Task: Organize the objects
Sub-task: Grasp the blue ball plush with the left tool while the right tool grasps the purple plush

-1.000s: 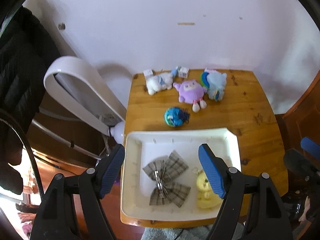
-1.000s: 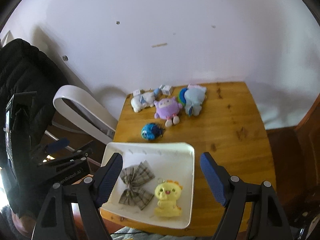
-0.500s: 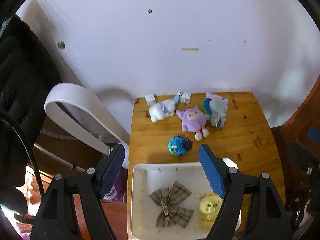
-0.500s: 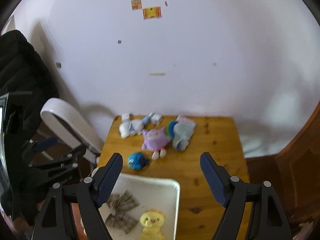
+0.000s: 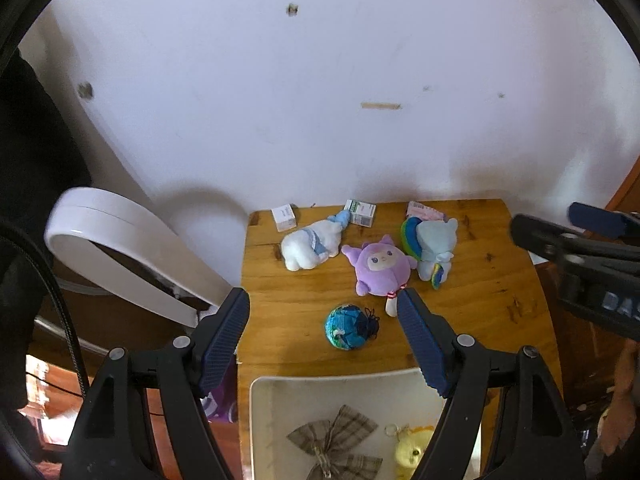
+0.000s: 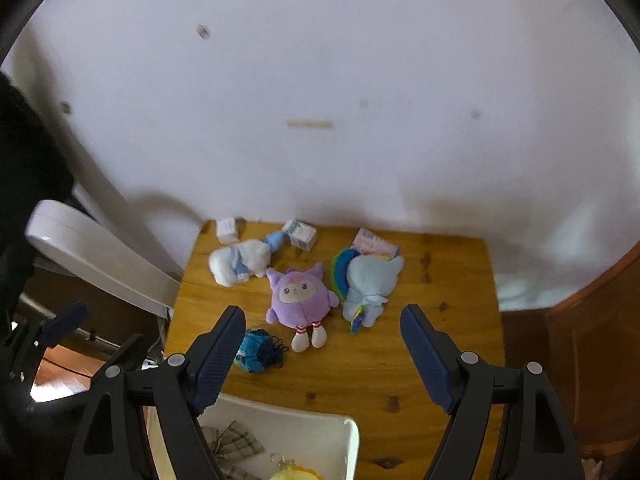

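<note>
We hold the left gripper (image 5: 322,330) and right gripper (image 6: 322,340) with fingers spread wide, gripping nothing. The round blue-green yarn ball (image 5: 347,326) lies straight ahead between the left fingers, nearer that gripper. The purple round plush doll (image 6: 298,300) lies ahead of the right, long axis pointing away from us.

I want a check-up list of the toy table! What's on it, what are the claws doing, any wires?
Surface: wooden table, against a white wall.
Job's things: white tray holds a plaid bow and a yellow chick. On the table: white plush, purple plush, light blue plush, blue ball.
Clutter: small boxes by the wall.
Claws: left claw open, empty; right claw open, empty.
Cables: black cable at left.
Surroundings: white curved object, dark clothing.
</note>
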Action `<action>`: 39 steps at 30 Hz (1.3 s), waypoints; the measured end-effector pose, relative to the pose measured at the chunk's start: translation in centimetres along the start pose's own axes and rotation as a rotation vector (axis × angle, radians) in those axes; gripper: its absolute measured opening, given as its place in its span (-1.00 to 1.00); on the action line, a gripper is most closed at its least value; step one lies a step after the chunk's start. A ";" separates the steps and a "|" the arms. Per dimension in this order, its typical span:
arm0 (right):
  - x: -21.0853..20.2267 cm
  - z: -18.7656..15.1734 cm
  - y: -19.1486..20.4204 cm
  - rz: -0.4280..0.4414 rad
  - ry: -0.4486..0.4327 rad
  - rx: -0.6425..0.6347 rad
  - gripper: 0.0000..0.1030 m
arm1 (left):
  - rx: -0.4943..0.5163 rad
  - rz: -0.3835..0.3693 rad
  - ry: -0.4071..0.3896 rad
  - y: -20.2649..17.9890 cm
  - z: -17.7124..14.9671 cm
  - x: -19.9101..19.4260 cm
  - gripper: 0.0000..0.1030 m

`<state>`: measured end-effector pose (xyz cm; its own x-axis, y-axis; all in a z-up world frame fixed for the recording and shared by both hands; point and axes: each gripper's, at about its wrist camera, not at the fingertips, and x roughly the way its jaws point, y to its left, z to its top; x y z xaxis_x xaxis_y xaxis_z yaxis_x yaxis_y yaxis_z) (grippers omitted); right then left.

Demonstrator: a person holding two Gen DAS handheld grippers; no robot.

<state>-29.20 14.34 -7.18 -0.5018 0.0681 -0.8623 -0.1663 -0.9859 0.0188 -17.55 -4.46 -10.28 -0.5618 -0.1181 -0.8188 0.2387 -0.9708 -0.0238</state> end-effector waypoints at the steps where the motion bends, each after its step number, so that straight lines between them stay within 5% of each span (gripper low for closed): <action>1: 1.7 0.4 0.0 0.013 0.029 0.006 0.56 | -0.007 -0.005 0.011 0.2 0.2 1.0 0.54; 11: 17.3 1.5 -0.5 0.169 0.242 0.087 0.56 | -0.079 -0.087 0.242 1.0 -0.6 15.1 0.54; 17: 24.1 0.4 -1.1 0.185 0.360 0.168 0.56 | -0.120 -0.145 0.379 0.8 -2.5 21.4 0.54; 32: 29.6 -2.1 -0.7 0.293 0.465 0.263 0.56 | -0.172 -0.183 0.517 0.1 -6.0 26.9 0.54; 39: 30.1 -2.6 2.2 0.288 0.457 0.195 0.53 | -0.178 -0.188 0.528 -0.2 -6.9 27.1 0.54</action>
<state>-42.40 13.85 -34.40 -0.1390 -0.3145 -0.9390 -0.2524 -0.9057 0.3407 -27.35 -5.99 -36.46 -0.1482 0.2172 -0.9648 0.3281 -0.9095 -0.2552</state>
